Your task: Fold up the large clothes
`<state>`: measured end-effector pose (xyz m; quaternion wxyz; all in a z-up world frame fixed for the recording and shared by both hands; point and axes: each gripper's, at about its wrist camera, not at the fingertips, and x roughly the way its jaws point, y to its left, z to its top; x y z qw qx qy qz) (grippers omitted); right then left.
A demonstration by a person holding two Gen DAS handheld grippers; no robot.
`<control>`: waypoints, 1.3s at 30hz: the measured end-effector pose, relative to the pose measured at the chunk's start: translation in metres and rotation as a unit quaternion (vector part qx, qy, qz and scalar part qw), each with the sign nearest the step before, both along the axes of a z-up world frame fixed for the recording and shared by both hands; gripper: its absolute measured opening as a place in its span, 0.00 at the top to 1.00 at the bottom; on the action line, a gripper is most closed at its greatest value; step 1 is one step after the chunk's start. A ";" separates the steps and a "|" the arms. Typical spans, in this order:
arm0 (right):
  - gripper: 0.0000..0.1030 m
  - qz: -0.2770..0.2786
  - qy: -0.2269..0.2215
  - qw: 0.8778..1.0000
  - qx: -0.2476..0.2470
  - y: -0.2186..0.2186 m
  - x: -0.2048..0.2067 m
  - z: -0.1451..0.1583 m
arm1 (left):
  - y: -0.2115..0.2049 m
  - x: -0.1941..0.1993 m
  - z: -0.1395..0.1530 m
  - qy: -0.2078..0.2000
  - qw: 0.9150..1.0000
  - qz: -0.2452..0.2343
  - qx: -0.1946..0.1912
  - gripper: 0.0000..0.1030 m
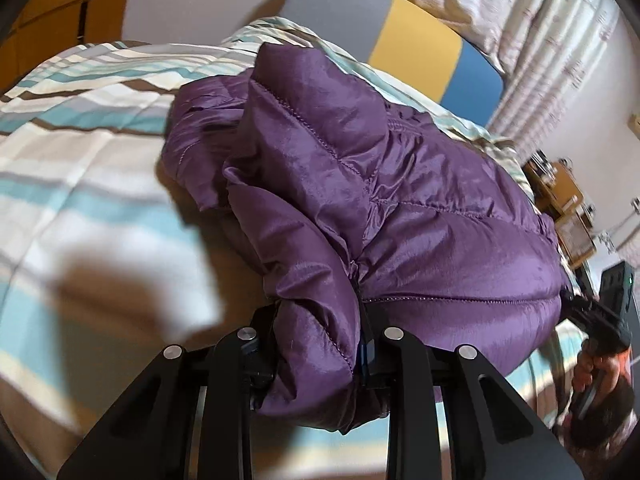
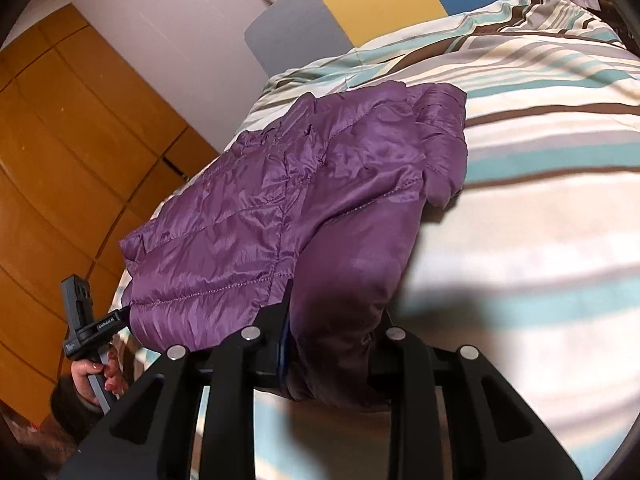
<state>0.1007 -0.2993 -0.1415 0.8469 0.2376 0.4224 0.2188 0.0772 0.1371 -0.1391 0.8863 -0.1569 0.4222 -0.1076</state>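
Jacket (image 1: 360,184), purple and quilted, lies on a striped bed (image 1: 80,152), already partly folded: its sleeves seem turned in over the body, making a rough oblong bundle with one cuff end sticking out toward the far side. We hold it by the near edge with both tools. Our left gripper (image 1: 316,344) is clamped on a thick bunch of the puffy fabric at one near corner, the cloth bulging out between its jaws. Our right gripper (image 2: 336,344) is clamped likewise on the other near corner, its hold in shadow but the fabric plainly pinched between the jaws. Each wrist view also shows the other tool at the frame's edge, with a hand (image 2: 96,376) around its handle. We judge the fold about halfway along: the sides look gathered, and what remains is to carry this near edge over toward the far end, then flatten the bundle. A headboard (image 2: 360,4) in grey, yellow and blue stands beyond.
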 end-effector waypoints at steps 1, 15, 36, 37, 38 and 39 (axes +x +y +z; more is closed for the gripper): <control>0.77 0.003 0.001 1.000 -0.001 -0.003 -0.008 0.001 | -0.001 -0.009 0.000 -0.001 1.000 -0.004 0.000 0.75; 0.56 0.021 -0.014 0.997 -0.067 -0.004 -0.055 0.022 | -0.002 -0.086 0.011 -0.007 1.000 -0.005 0.006 0.49; 0.93 -0.028 -0.087 0.991 -0.096 0.019 -0.016 0.053 | -0.004 -0.036 0.064 -0.086 0.995 0.050 -0.029 0.85; 0.94 -0.032 -0.097 0.990 -0.092 0.016 -0.020 0.061 | -0.006 -0.042 0.075 -0.107 0.993 0.054 -0.025 0.85; 0.94 -0.037 -0.110 0.989 -0.092 0.016 -0.021 0.070 | -0.007 -0.044 0.081 -0.118 0.991 0.056 -0.023 0.85; 0.94 -0.044 -0.128 0.986 -0.096 0.015 -0.023 0.082 | -0.010 -0.047 0.094 -0.141 0.988 0.062 -0.019 0.85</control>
